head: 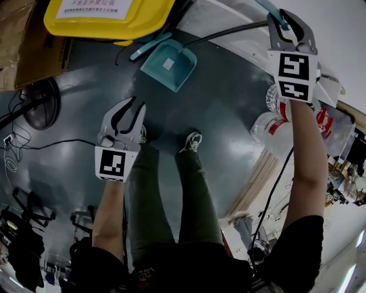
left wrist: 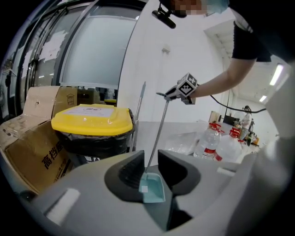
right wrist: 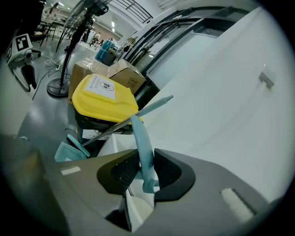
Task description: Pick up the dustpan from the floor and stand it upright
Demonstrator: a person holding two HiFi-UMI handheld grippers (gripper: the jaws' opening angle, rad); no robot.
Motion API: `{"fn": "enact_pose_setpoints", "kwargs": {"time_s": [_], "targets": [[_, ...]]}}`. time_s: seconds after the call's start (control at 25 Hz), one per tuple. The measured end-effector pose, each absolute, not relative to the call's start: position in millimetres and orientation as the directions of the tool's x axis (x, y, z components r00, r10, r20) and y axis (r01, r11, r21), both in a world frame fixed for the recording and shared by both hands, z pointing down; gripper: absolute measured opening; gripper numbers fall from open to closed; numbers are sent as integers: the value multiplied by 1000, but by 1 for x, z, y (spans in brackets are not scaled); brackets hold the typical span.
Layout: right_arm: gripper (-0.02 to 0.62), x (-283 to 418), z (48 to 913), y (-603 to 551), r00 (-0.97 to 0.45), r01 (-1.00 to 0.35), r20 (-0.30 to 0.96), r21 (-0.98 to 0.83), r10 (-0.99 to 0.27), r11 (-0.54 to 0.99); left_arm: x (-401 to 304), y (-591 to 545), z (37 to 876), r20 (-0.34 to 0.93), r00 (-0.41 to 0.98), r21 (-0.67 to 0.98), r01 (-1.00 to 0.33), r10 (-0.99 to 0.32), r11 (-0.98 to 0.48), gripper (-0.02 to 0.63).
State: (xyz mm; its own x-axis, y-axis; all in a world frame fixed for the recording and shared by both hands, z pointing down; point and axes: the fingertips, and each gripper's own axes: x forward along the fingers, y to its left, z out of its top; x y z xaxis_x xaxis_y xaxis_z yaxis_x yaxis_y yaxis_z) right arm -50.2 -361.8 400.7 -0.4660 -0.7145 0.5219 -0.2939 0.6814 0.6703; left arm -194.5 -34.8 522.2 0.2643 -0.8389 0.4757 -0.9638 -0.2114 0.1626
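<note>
Grey floor (head: 229, 103) is shining under the person's shoes. At the left, the left hand-held gripper (head: 136, 106) is hanging with its jaws spread and nothing in them. A bin with a yellow lid (head: 108, 17) is standing further back. The blue dustpan (head: 168, 64) is sitting low by the bin, and its long handle (head: 229, 32) is leaning up to the right. The right hand-held gripper (head: 289, 26) is pinching the handle's blue end. Water bottles (head: 274, 129) are lying below it.

floor (head: 229, 109): grey, glossy | on it: dustpan (head: 168, 64), yellow-lidded bin (head: 108, 17), fan (head: 35, 106), bottles (head: 273, 129), cables (head: 51, 144)
</note>
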Motion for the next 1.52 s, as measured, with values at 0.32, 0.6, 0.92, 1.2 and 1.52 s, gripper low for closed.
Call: {"fn": "enact_pose_setpoints", "kwargs": {"time_s": [0.32, 0.6, 0.92, 1.2, 1.52], "targets": [[98, -43, 386, -371, -452, -255, 501, 720, -738, 645, -188, -42, 512, 452, 268, 169, -962, -851, -213, 146], [101, -45, 388, -353, -488, -276, 464, 722, -740, 635, -185, -42, 519, 459, 281, 196, -957, -843, -212, 146], [106, -24, 391, -289, -521, -270, 460, 711, -719, 650, -177, -46, 515, 461, 301, 217, -950, -835, -222, 145], [110, 5, 399, -259, -510, -352, 470, 650, -720, 673, -165, -57, 510, 461, 342, 213, -938, -818, -273, 145], [149, 0, 405, -236, -557, -462, 450, 530, -698, 711, -155, -66, 500, 450, 367, 210, -930, -814, -303, 146]]}}
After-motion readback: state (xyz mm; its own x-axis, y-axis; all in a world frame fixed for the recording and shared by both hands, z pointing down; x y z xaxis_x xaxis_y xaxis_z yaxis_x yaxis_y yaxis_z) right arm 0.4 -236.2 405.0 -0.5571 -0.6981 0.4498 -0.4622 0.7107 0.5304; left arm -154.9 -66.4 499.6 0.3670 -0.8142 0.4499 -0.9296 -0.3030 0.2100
